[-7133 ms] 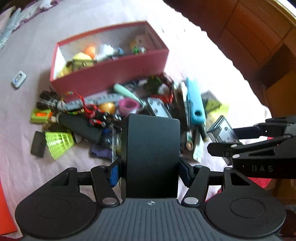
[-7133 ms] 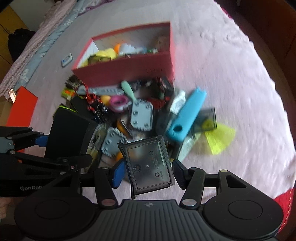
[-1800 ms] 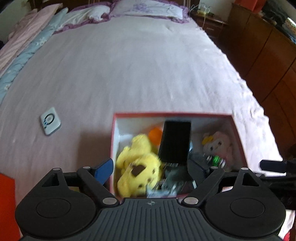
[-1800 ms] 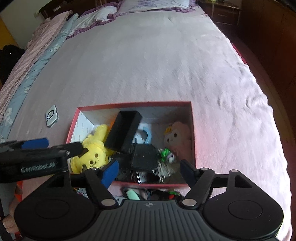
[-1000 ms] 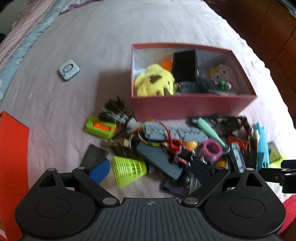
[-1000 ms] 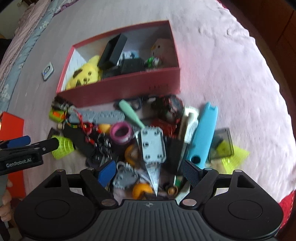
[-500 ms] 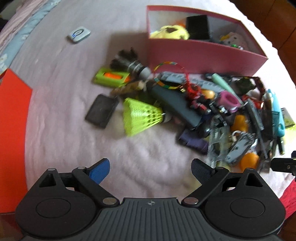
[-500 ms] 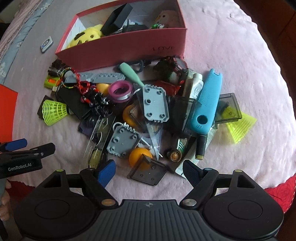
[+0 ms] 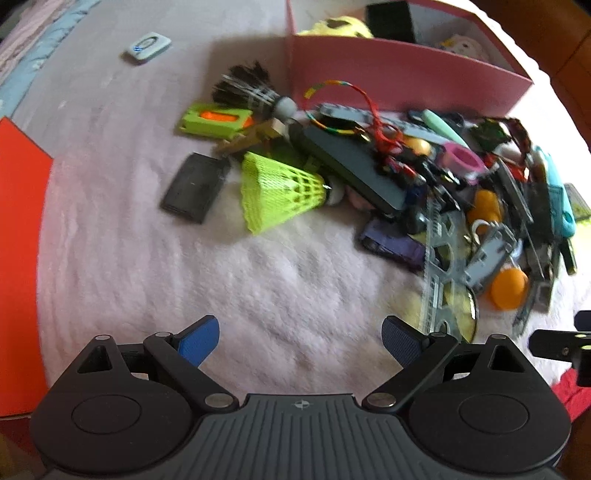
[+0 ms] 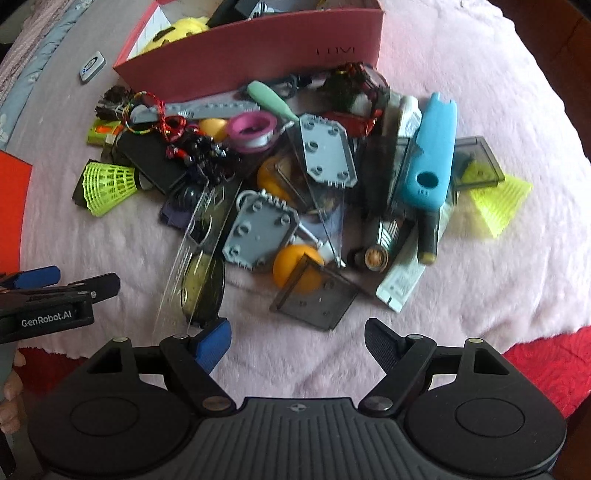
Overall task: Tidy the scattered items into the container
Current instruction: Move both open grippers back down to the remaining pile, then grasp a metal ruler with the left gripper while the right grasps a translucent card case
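Observation:
A pink box (image 9: pixel 399 75) (image 10: pixel 258 62) stands at the far side of the bed with a yellow plush toy (image 10: pixel 184 31) and a black case (image 9: pixel 389 16) inside. A heap of small items lies before it: a green shuttlecock (image 9: pixel 280 190) (image 10: pixel 107 182), a flat black card (image 9: pixel 194 186), a smoky plastic lid (image 10: pixel 317 295), an orange ball (image 10: pixel 293 266), a blue tool (image 10: pixel 430 158), grey studded plates (image 10: pixel 258 230). My left gripper (image 9: pixel 301 339) is open and empty over bare blanket, short of the shuttlecock. My right gripper (image 10: pixel 297 341) is open and empty just before the smoky lid.
A red-orange sheet (image 9: pixel 20 266) lies at the left edge. A small white device (image 9: pixel 147 46) rests apart on the blanket, left of the box. A dark wooden cabinet (image 9: pixel 554 33) borders the right side. A red cloth (image 10: pixel 546 365) shows beyond the blanket's near edge.
Both grippers released their black items into the box, pulled back from it and dropped low toward the near side of the heap. Both now stand open and empty.

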Demonstrator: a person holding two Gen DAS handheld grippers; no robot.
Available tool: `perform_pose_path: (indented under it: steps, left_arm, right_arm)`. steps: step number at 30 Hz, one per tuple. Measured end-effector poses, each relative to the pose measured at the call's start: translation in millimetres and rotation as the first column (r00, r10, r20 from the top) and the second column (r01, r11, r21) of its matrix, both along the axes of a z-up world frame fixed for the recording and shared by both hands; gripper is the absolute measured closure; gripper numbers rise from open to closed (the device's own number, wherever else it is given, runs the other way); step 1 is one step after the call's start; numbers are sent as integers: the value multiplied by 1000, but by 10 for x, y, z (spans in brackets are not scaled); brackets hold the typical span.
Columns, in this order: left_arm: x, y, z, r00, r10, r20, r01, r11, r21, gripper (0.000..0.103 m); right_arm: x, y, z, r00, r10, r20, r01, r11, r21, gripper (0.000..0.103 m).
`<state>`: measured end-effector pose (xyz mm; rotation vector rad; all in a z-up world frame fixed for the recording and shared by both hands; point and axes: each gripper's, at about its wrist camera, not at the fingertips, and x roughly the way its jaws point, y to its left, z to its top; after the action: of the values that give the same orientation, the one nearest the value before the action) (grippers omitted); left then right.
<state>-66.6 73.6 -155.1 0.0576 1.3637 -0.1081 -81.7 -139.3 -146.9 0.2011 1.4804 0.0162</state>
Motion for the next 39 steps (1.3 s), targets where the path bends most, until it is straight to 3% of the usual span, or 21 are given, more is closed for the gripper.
perform_pose_path:
  steps: [7,13,16,23,29,36,38,39]
  left_arm:
    - [-76,-232,20,997,-70,34,71,997,-27,8]
    - [-75,-372,32,995,-92,28,93,996,-17,8]
    - [-69,-405,29,994,-109,24,109,994,-11,8]
    - [8,-515,36,992,-123,39,125,992,-32,8]
    - [121,-729,-48,983,-173,63,177,982,-69,9]
    - [246,-904,-267,983,-181,29,183,977,-113,31]
    - [273,-907,-330,986,-169,6,168,976,-135,44]
    - [279,-906,-354,986,-164,-3,162,976,-145,57]
  right_arm:
    - [-116,-99,-131,998,-56,-24,56,998,16,22]
    - [-122,-301,-369,963,-268,-35,270,956,114,22]
    - [-95,-329,-448,945,-327,-17,326,935,137,22]
    - [-56,-378,-712,934,-357,-20,356,924,137,26]
    - [-113,-334,-720,956,-291,23,287,951,116,41]
    - [-146,-386,-726,957,-291,23,285,948,140,43]
    - [-143,-383,-733,957,-289,25,283,949,142,43]
    - [-145,-381,-735,957,-287,28,281,949,142,43]
